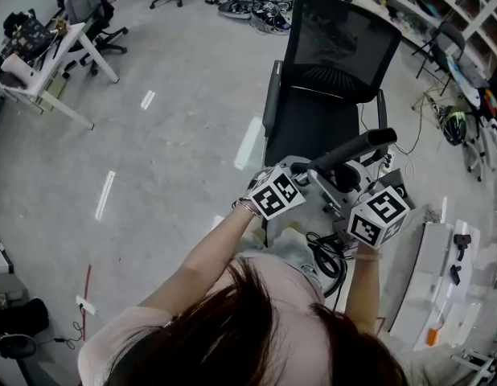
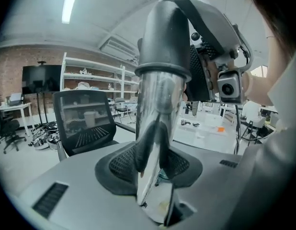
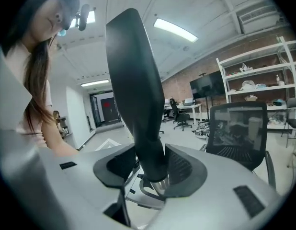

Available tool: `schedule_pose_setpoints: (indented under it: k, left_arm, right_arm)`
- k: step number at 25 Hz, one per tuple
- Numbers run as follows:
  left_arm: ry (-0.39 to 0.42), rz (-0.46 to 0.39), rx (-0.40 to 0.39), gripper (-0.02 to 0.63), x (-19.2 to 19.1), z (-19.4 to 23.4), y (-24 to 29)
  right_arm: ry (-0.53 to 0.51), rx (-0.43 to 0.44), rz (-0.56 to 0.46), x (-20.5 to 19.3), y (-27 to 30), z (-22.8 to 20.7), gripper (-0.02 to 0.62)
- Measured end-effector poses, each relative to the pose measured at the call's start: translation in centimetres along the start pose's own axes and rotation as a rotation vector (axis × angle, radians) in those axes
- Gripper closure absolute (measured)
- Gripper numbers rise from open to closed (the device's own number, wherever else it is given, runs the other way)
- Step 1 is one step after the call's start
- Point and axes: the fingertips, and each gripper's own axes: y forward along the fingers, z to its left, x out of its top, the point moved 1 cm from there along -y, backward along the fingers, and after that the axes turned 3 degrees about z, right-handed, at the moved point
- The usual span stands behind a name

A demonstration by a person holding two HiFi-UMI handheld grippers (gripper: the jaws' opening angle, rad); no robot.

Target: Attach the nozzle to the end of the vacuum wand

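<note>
Misalignment was judged the main risk: the nozzle (image 3: 133, 80), pinched between the right gripper's (image 3: 150, 169) jaws, was met at its base by the vacuum wand (image 2: 160, 104), whose shiny tube was clamped by the left gripper (image 2: 155, 164). If pushed askew, the joint could be jammed or left half-seated, or either smooth part could be let slip through the pads.

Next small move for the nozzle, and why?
Probably push the black tapered nozzle slightly further onto the shiny metal wand tube with the right gripper, left gripper bracing: its collar already caps the tube end, but full seating isn't visible.
</note>
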Motion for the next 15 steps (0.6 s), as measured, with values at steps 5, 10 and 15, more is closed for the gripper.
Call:
schedule_pose_setpoints:
  k: [5, 10, 15]
  left_arm:
    - [-0.016, -0.006, 0.04, 0.46, 0.1, 0.9, -0.3]
    - [-0.034, -0.013, 0.078, 0.46, 0.4, 1.1, 0.2]
    - [-0.045, -0.02, 0.093, 0.46, 0.5, 1.6, 0.9]
  right_arm:
    - [-0.008, -0.107, -0.022, 0.4, 0.7, -0.4, 0.405]
    - [0.011, -0.195, -0.039, 0.4, 0.3, -1.1, 0.405]
    - [0.059, -0.195, -0.086, 0.4, 0.1, -1.9, 0.405]
